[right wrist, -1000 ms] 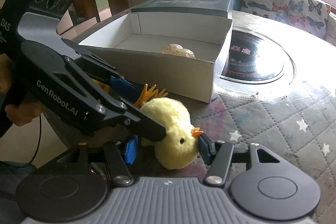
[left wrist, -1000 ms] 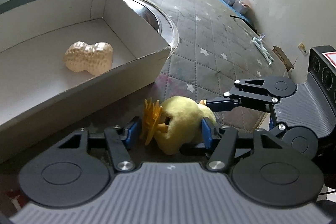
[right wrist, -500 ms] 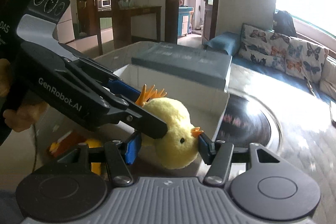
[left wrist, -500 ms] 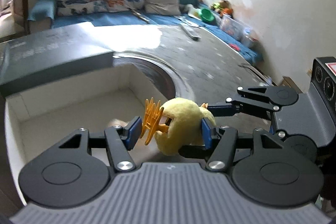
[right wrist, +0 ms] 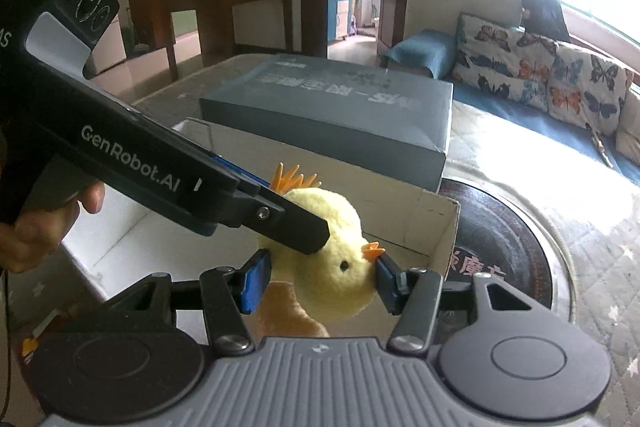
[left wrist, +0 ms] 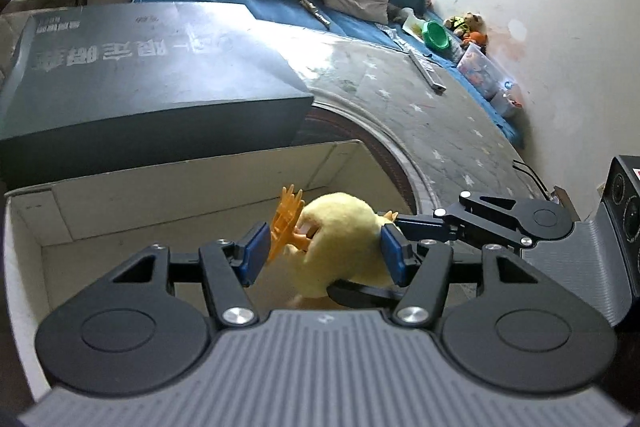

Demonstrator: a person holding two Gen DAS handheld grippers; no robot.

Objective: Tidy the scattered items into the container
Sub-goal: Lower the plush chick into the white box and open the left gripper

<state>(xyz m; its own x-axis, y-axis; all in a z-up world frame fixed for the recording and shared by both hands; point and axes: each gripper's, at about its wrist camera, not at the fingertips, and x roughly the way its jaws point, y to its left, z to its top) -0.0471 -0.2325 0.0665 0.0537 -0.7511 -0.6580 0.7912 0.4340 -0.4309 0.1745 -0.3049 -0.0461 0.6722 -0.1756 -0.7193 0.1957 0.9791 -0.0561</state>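
A yellow plush chick (left wrist: 340, 239) with orange feet hangs over the inside of the open white box (left wrist: 160, 195). My left gripper (left wrist: 322, 255) is shut on it, one pad on the feet and the other on the body. From the other side my right gripper (right wrist: 318, 281) grips the chick (right wrist: 332, 267) with one pad at the beak, and its jaws are closing. A left finger (right wrist: 288, 223) crosses the chick's back. Below the chick, a tan peanut-shaped toy (right wrist: 288, 311) lies in the box.
The dark grey lid (left wrist: 140, 79) lies behind the box on the round quilted table. A dark round turntable (right wrist: 500, 239) sits to the right of the box. A remote (left wrist: 428, 73) lies at the far edge. A hand (right wrist: 36, 235) holds the left gripper.
Both grippers carried the chick from the table in front of the box's wall up and over the rim; it now hangs above the box's inside.
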